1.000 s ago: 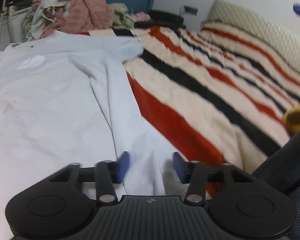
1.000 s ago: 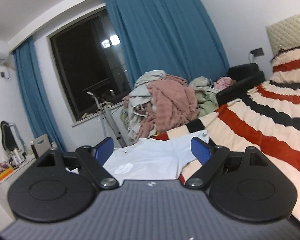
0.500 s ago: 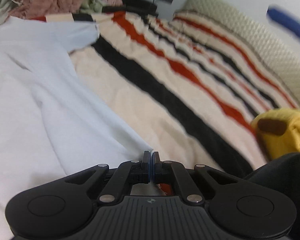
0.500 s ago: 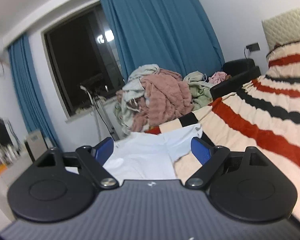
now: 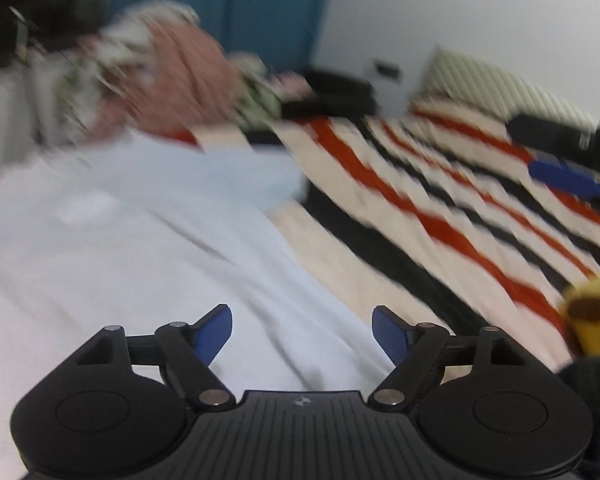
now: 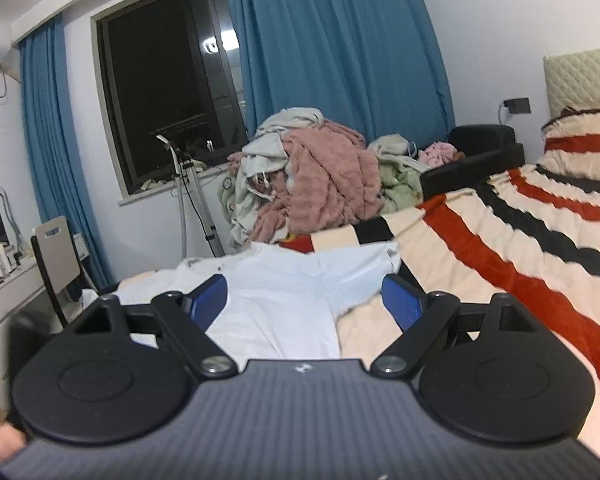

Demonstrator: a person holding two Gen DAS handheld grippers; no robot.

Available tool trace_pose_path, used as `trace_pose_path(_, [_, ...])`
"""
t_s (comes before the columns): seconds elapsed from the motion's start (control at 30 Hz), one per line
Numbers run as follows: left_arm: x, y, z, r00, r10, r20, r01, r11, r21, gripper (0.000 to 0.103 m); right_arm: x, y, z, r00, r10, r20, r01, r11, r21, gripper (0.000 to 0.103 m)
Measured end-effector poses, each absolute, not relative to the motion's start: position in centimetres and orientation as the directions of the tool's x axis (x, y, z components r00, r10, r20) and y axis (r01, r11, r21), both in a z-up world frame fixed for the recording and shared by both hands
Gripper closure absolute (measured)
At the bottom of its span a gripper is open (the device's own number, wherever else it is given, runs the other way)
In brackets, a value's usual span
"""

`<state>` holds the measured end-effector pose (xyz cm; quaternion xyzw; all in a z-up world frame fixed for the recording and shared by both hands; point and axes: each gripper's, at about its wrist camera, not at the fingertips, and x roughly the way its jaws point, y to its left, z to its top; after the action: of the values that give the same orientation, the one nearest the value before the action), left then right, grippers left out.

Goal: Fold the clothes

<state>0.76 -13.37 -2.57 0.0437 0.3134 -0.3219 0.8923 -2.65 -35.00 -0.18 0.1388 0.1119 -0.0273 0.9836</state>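
**Shirt laid out, fold not visibly begun**

Nearest: left gripper point(image 5: 302, 326) w/ jaws opening, blue pads wide apart, nothing between them; the cloth seen thru the gap lies below on the bed, not pinched. Left view is motion-blurred, so fine detail is lost. Right gripper point(image 6: 304, 300) jaws also wide apart & empty, aimed roughly level over the bed, well back from the cloth.

Next out: the task garment, a pale blue-white shirt point(image 6: 278, 300), spread mostly flat on the striped blanket point(image 6: 520, 272), creased along its near side. One short sleeve point(image 6: 360, 266) sticks out toward the stripes. No folded edge or doubled layer visible from either cam.

Beyond: big heap of unfolded laundry point(image 6: 312, 180) past the bed's far end, under the blue curtain point(image 6: 336, 40).

Judgement: early. Shirt looks laid out & smoothed, ready for a 1st fold; sleeves, body folds all left. No folded stack in sight, & the heap suggests plenty more to do.
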Motion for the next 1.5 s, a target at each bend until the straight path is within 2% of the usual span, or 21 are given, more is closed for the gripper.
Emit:
trace_pose_path(0.17, [0.2,-8.3,0.4,0.747,-0.469,-0.472,0.488,0.868,-0.089,0.012,0.0,-32.9,1.6,0.984,0.006,-0.178,0.035,0.973,0.228,0.017])
trace_pose_path(0.23, [-0.1,-6.3,0.7,0.779,-0.447,-0.44,0.444,0.888,-0.116,0.003,0.9,-31.8,1.1,0.988,0.025,-0.153,0.01,0.975,0.22,0.018])
trace_pose_path(0.33, [-1.2,-4.5,0.8,0.835,-0.389,-0.389,0.392,0.917,-0.076,0.001,1.9,-30.7,-1.4,0.989,0.054,-0.137,-0.022,0.974,0.227,0.018])
trace_pose_path(0.43, [-2.1,-3.4,0.4,0.867,-0.335,-0.37,0.35,0.936,-0.027,0.001,2.8,-30.1,-4.5,0.978,0.074,-0.196,-0.029,0.974,0.225,0.018])
trace_pose_path(0.6, [-2.1,-2.1,0.3,0.862,-0.327,-0.386,0.327,0.942,-0.068,0.001,3.5,-29.5,-5.7,0.966,0.06,-0.25,-0.013,0.982,0.187,0.018])
trace_pose_path(0.8, [-2.5,-1.4,0.3,0.876,-0.299,-0.378,0.292,0.953,-0.076,0.0,3.9,-29.8,-6.6,0.959,0.046,-0.279,0.014,0.978,0.206,0.018])
trace_pose_path(1.0, [-2.3,-1.7,-0.2,0.877,-0.263,-0.402,0.257,0.964,-0.072,0.0,8.0,-30.8,-6.9,0.955,0.03,-0.297,0.052,0.963,0.265,0.018])
trace_pose_path(1.2, [-1.4,-2.1,-1.2,0.876,-0.22,-0.428,0.213,0.975,-0.064,0.0,13.7,-34.8,-8.2,0.96,0.028,-0.278,0.098,0.897,0.431,0.018])
trace_pose_path(1.3, [-1.0,-2.2,-1.9,0.872,-0.196,-0.448,0.189,0.98,-0.062,0.0,16.7,-38.4,-10.1,0.951,0.033,-0.308,0.15,0.821,0.551,0.018])
trace_pose_path(1.5, [0.2,-1.6,-2.9,0.888,-0.066,-0.454,0.052,0.998,-0.044,0.0,21.8,-45.8,-17.6,0.92,0.096,-0.38,0.267,0.557,0.787,0.016])
